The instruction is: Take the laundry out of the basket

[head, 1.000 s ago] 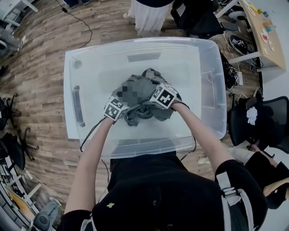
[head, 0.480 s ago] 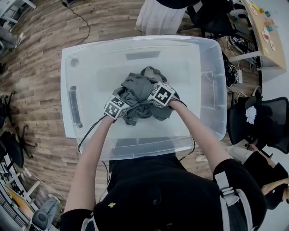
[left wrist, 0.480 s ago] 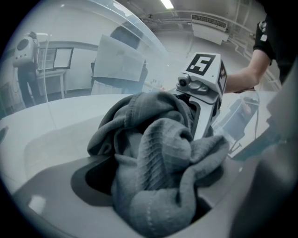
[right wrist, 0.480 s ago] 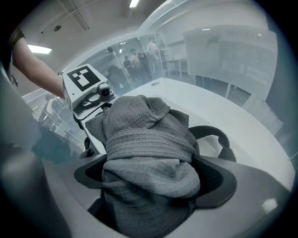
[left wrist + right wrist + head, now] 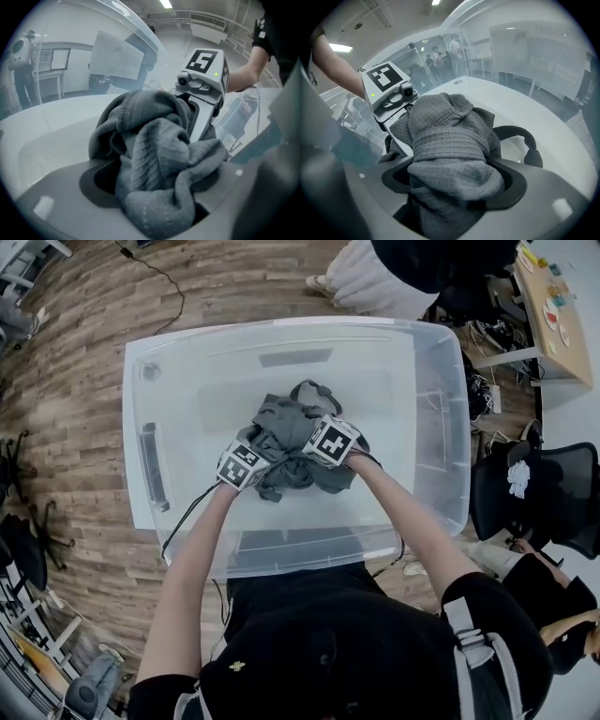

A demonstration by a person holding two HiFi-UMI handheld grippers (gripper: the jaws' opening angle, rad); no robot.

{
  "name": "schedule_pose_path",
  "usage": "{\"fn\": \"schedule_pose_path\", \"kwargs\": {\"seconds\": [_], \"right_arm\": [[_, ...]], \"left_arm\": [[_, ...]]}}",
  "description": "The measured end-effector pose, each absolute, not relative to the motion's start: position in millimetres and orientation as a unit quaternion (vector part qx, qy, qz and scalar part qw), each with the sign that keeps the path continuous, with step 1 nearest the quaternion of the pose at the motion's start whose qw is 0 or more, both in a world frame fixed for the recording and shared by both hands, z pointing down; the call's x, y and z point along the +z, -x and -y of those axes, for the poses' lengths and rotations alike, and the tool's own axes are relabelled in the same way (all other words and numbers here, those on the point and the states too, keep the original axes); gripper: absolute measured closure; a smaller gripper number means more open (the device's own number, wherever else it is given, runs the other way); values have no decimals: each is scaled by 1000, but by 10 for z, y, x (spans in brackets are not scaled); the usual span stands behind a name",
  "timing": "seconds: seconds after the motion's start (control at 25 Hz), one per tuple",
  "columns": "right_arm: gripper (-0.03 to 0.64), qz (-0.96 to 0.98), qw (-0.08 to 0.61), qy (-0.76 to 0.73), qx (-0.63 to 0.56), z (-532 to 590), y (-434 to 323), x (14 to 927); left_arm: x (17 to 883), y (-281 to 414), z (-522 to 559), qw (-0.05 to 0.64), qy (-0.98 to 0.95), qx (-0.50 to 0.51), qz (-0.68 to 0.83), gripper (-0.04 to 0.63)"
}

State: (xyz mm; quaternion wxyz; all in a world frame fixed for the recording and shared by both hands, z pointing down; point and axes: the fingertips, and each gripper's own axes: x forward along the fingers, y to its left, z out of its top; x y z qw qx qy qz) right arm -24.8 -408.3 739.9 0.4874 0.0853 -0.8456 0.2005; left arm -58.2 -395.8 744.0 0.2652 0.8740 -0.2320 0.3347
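Note:
A crumpled grey garment point(image 5: 281, 423) lies in the middle of a large clear plastic basket point(image 5: 141, 427). Both grippers are dug into it side by side. My left gripper point(image 5: 258, 454) has just been closing, and ribbed grey cloth point(image 5: 150, 154) is bunched tight between its jaws. My right gripper point(image 5: 314, 435) has also just been closing, with a thick fold of the garment point(image 5: 450, 140) squeezed between its jaws. Each gripper shows in the other's view: the right gripper point(image 5: 199, 108) and the left gripper point(image 5: 391, 101). A dark strap loop point(image 5: 525, 140) sticks out beside the cloth.
The basket's tall clear walls point(image 5: 441, 409) surround the garment on all sides. A person in white point(image 5: 375, 282) stands just beyond the far rim. A black office chair point(image 5: 534, 493) and a desk point(image 5: 553, 306) are at the right, on a wood floor point(image 5: 66, 381).
Both grippers have sunk slightly into the garment and their jaws have drawn in around the cloth. The person beyond the basket has moved to the right.

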Motion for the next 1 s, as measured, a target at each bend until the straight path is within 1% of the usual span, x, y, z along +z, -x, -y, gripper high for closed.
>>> {"fn": "schedule_pose_path", "kwargs": {"seconds": [0.12, 0.24, 0.32, 0.52, 0.72, 1.0], "right_arm": [[208, 849, 482, -76, 203, 4057, 255, 7402], [261, 854, 474, -64, 203, 4023, 274, 7386], [302, 859, 465, -60, 204, 3994, 293, 7370], [366, 862, 455, -72, 213, 3969, 314, 7316], [384, 863, 446, -86, 220, 3970, 301, 7225], [390, 876, 421, -124, 200, 4196, 265, 6842]], "left_arm": [[7488, 565, 3940, 267, -876, 333, 226, 232], [7464, 526, 3921, 271, -881, 322, 217, 284], [7426, 508, 3920, 272, -883, 317, 213, 304], [7377, 499, 3930, 270, -885, 317, 208, 345], [7294, 482, 3952, 260, -892, 308, 205, 353], [6890, 449, 4182, 211, -909, 285, 219, 367]]}}
